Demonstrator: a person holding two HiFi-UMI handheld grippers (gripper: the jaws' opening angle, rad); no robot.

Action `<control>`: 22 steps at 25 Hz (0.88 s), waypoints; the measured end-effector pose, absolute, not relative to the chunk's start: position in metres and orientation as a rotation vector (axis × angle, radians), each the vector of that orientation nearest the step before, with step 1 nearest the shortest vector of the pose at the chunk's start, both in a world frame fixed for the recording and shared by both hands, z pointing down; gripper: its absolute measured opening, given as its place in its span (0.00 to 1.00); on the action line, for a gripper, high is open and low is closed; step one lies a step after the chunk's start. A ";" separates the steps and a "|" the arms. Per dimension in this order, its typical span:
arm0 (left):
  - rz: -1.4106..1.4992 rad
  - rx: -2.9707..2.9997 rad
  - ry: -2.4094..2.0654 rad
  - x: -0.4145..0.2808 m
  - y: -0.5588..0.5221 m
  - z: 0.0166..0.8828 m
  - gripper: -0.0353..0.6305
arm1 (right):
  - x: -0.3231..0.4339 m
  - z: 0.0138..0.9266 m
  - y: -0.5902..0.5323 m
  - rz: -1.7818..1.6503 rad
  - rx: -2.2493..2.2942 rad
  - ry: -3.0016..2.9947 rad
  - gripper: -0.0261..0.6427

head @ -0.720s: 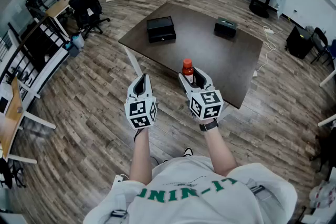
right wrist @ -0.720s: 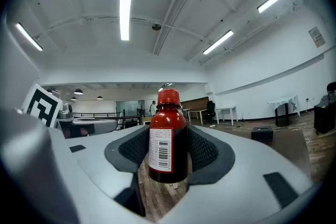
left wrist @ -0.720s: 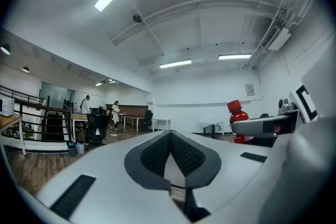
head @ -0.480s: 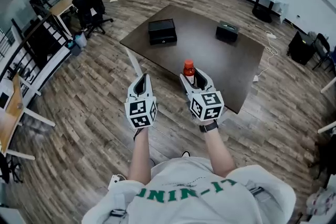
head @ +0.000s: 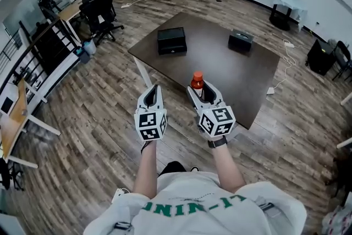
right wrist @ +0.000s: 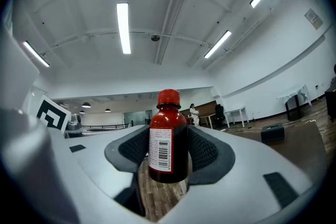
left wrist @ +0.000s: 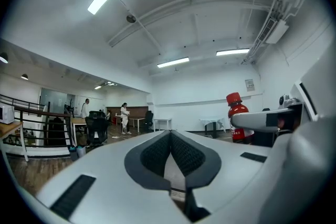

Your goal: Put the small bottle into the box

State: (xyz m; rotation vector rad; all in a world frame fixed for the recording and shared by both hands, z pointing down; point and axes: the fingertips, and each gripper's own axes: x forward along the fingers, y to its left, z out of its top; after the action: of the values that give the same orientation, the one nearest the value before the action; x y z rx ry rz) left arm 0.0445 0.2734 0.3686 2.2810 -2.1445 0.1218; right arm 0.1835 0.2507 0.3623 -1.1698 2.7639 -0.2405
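A small red bottle [head: 197,81] with a red cap stands upright between the pads of my right gripper [head: 199,89], which is shut on it just over the near edge of the dark table [head: 242,71]. In the right gripper view the bottle [right wrist: 168,139] fills the gap between the black pads, its barcode label facing the camera. To the left, over the wooden floor, my left gripper [head: 154,88] is held level and shut with nothing in it; its pads [left wrist: 157,152] meet. A closed black box [head: 171,40] lies on the table's far left part.
A smaller black box [head: 241,40] sits at the table's far right, also seen low in the right gripper view [right wrist: 273,134]. Office chairs [head: 102,16], desks and people stand at the far left of the room. A railing [head: 33,63] runs along the left.
The table and its boxes sit slightly lower and nearer in the head view. Both grippers have shifted a little with it. The bottle stays in the right gripper.
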 end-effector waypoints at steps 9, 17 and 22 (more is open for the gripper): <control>0.130 2.315 -2.113 0.053 0.221 0.378 0.07 | 0.190 0.376 0.205 -0.266 -1.197 2.748 0.39; 0.087 2.328 -2.108 0.013 0.123 0.375 0.07 | 0.164 0.384 0.105 -0.288 -1.275 2.723 0.39; 0.036 2.358 -2.114 -0.021 0.046 0.354 0.07 | 0.130 0.369 0.034 -0.246 -1.273 2.727 0.39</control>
State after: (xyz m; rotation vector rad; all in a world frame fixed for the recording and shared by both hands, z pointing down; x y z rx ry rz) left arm -0.0211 0.0460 0.3540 2.3582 -2.1139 0.0362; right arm 0.1297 0.0337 0.3687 -1.2732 2.7270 -0.2456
